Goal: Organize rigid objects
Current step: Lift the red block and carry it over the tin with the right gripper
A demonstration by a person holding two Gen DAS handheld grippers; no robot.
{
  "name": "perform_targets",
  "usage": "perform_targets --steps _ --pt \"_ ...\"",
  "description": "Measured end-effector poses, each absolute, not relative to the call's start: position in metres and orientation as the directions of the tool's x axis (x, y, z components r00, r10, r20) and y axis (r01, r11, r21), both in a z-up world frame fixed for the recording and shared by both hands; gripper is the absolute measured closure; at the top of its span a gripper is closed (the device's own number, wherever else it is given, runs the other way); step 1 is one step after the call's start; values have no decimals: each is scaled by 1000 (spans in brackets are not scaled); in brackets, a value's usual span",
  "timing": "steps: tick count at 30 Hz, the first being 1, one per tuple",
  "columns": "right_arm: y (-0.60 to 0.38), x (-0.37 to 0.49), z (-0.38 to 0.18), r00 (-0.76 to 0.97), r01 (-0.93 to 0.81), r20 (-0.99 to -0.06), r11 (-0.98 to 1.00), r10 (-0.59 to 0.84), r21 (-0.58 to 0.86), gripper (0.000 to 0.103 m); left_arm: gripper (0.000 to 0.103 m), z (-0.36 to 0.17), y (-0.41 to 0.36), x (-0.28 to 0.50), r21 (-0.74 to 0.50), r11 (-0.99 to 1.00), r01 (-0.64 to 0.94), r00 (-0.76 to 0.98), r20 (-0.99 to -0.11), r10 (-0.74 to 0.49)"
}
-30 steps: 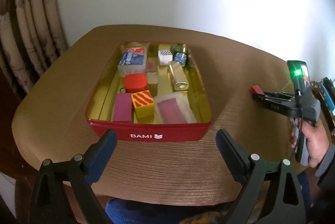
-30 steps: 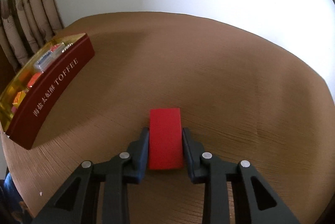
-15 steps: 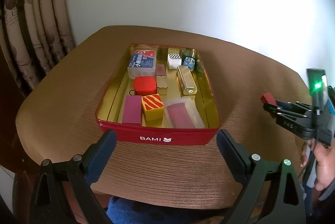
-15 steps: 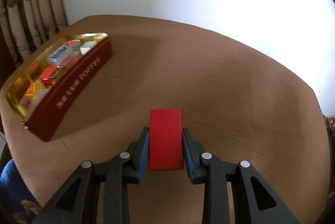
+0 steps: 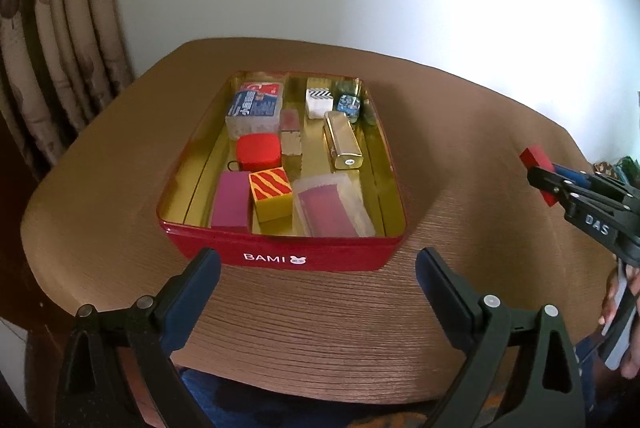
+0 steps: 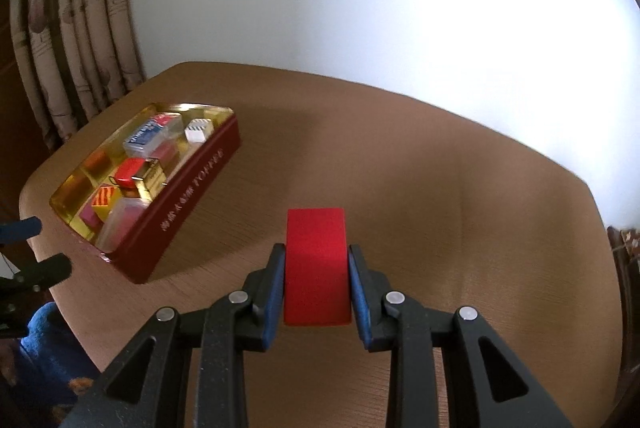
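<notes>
A red tin box (image 5: pixel 280 254) marked BAMI sits on the brown table, gold inside, and holds several small blocks and cases, among them a yellow striped block (image 5: pixel 270 192) and a gold bar (image 5: pixel 342 144). It also shows at the left of the right wrist view (image 6: pixel 188 196). My right gripper (image 6: pixel 316 260) is shut on a red block (image 6: pixel 316 260) and holds it above the table, to the right of the box. That block also shows in the left wrist view (image 5: pixel 534 158). My left gripper (image 5: pixel 318 270) is open and empty just in front of the box's near wall.
The round brown table (image 5: pixel 460 156) has its near edge under my left gripper. A patterned curtain (image 5: pixel 52 48) hangs at the left and a white wall stands behind. Some small items (image 5: pixel 616 166) lie at the far right edge.
My right gripper has risen with the red block and turned toward the box, which now shows its inside. My left gripper has pulled up and back a little; the box sits more central.
</notes>
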State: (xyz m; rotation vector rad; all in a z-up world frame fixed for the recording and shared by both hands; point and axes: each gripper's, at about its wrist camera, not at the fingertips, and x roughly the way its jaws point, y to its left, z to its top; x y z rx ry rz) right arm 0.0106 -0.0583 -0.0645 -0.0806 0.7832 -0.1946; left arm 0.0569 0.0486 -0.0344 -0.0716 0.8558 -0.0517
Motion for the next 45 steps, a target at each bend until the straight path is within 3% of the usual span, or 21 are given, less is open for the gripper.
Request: perform_targets --steps 19,28,45 --pt "11 39 -30 731 37 -671 989 -123 -141 73 5 -37 69 61 -39 995 -92 636 -771 29" --pt "65 62 -32 727 -40 -685 992 -54 -120 73 5 -40 99 40 -72 977 -200 593 -803 62" --pt "122 89 -47 683 -69 -730 995 -7 -75 73 4 -27 165 -15 -66 950 -306 602 -786 139"
